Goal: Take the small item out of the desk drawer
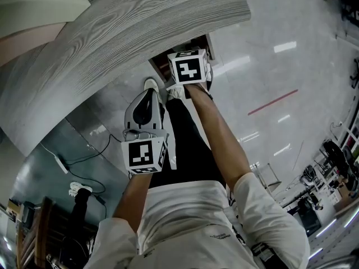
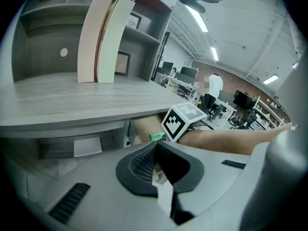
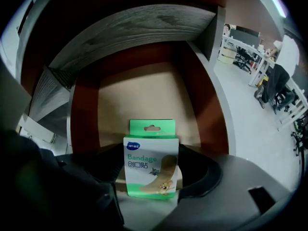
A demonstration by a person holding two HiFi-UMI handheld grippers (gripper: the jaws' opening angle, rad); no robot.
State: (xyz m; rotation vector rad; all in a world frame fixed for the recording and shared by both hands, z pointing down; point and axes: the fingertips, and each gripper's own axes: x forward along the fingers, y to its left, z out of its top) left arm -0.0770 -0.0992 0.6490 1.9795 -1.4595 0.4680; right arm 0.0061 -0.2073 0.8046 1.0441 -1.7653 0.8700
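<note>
A green and white bandage box stands upright between the jaws of my right gripper, which is shut on it. It is held just above the open desk drawer, whose floor is pale brown with dark red-brown walls. In the head view the right gripper's marker cube hangs over the drawer, under the grey wooden desk top. My left gripper is shut with nothing in it, held back near my body. From the left gripper view, the green box shows beside the right cube.
Two tall pale boards lean upright on the desk below wall shelves. A power strip with cables lies on the floor at left, near a wooden chair. Glossy floor spreads to the right.
</note>
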